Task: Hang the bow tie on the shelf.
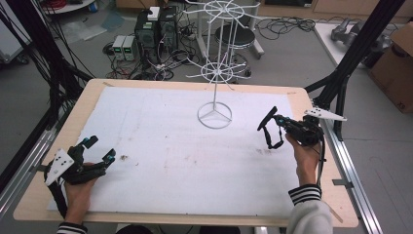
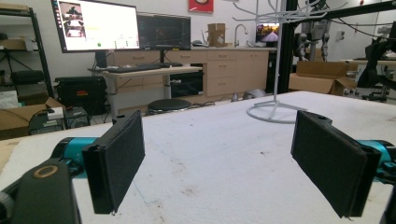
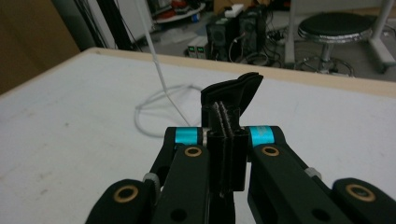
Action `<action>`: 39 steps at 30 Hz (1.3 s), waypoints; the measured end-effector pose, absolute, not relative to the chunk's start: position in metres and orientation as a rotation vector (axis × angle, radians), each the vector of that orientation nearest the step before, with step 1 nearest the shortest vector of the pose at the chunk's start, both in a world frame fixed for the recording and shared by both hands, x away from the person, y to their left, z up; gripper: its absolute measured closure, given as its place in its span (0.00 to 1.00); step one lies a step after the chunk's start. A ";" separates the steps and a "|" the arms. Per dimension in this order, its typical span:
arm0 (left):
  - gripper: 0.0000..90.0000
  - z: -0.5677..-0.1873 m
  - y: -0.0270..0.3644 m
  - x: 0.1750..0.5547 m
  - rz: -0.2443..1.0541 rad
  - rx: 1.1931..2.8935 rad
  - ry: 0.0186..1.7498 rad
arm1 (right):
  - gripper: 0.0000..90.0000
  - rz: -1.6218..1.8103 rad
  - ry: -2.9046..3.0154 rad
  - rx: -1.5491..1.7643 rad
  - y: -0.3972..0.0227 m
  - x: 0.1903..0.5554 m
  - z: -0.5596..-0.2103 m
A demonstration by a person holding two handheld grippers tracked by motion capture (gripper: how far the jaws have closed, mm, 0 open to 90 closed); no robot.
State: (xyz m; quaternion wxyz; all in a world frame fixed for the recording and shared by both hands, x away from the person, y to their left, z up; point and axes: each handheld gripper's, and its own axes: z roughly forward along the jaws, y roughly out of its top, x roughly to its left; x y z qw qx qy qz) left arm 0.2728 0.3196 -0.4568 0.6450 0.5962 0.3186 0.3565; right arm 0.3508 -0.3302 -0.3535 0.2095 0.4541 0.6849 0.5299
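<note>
So my right claw point(image 1: 271, 127) pinches a black strap point(image 1: 267, 118), wire rack point(image 1: 215, 73) ahead bare, left claw point(image 1: 100, 148) spread, hanging undone I'd guess.

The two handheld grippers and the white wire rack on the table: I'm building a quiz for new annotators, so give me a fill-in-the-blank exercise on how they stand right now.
1. The left gripper has its two black padded jaws ____, with nothing between them.
2. The right gripper has its jaws ____ on a thin black strap.
3. The white wire rack stands on a ____ base shaped as a ring.
4. The white foam-covered table lies ____ both grippers.

Missing words: open; shut; round; under
</note>
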 end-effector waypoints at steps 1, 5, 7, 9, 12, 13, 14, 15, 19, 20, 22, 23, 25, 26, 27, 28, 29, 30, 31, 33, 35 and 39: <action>0.20 -0.457 0.320 0.273 0.812 1.357 0.725 | 1.00 1.486 1.896 1.252 -0.329 0.350 -0.352; 0.20 -0.457 0.320 0.273 0.812 1.358 0.726 | 1.00 1.517 1.881 1.221 -0.325 0.345 -0.348; 0.20 -0.457 0.320 0.273 0.812 1.358 0.726 | 1.00 1.542 1.870 1.209 -0.324 0.343 -0.346; 0.20 -0.457 0.320 0.273 0.813 1.360 0.726 | 1.00 1.554 1.868 1.197 -0.322 0.342 -0.343; 0.20 -0.457 0.320 0.273 0.812 1.359 0.726 | 1.00 1.575 1.868 1.165 -0.319 0.339 -0.338; 0.20 -0.457 0.320 0.273 0.812 1.359 0.726 | 1.00 1.575 1.868 1.165 -0.319 0.339 -0.338; 0.20 -0.457 0.320 0.273 0.812 1.358 0.726 | 1.00 1.588 1.869 1.139 -0.315 0.338 -0.333; 0.20 -0.457 0.320 0.273 0.812 1.358 0.726 | 1.00 1.598 1.871 1.126 -0.313 0.337 -0.330; 0.20 -0.457 0.320 0.273 0.811 1.357 0.725 | 1.00 1.627 1.876 1.067 -0.303 0.334 -0.318; 0.20 -0.457 0.320 0.273 0.810 1.356 0.725 | 1.00 1.625 1.881 1.058 -0.300 0.333 -0.315; 0.20 -0.457 0.320 0.273 0.810 1.356 0.726 | 1.00 1.636 1.889 1.026 -0.293 0.332 -0.309; 0.20 -0.457 0.320 0.273 0.809 1.355 0.725 | 1.00 1.637 1.897 1.016 -0.289 0.331 -0.306; 0.20 -0.457 0.320 0.273 0.810 1.356 0.724 | 1.00 1.643 1.906 0.988 -0.283 0.331 -0.300; 0.20 -0.457 0.320 0.273 0.809 1.355 0.724 | 1.00 1.644 1.908 0.982 -0.279 0.331 -0.297; 0.20 -0.457 0.320 0.273 0.809 1.354 0.724 | 1.00 1.646 1.919 0.971 -0.276 0.331 -0.295; 0.19 -0.457 0.320 0.273 0.809 1.354 0.726 | 1.00 1.644 1.923 0.960 -0.274 0.331 -0.293; 0.19 -0.457 0.320 0.273 0.809 1.353 0.726 | 1.00 1.642 1.926 0.954 -0.271 0.331 -0.291; 0.19 -0.457 0.320 0.273 0.808 1.354 0.726 | 1.00 1.649 1.931 0.947 -0.268 0.330 -0.289; 0.19 -0.457 0.320 0.273 0.808 1.353 0.726 | 1.00 1.654 1.936 0.934 -0.265 0.330 -0.287; 0.20 -0.457 0.320 0.273 0.809 1.354 0.726 | 1.00 1.659 1.946 0.911 -0.259 0.330 -0.284; 0.20 -0.457 0.320 0.273 0.809 1.353 0.727 | 1.00 1.662 1.957 0.896 -0.252 0.329 -0.280; 0.20 -0.457 0.320 0.273 0.807 1.353 0.727 | 1.00 1.679 1.973 0.850 -0.239 0.331 -0.273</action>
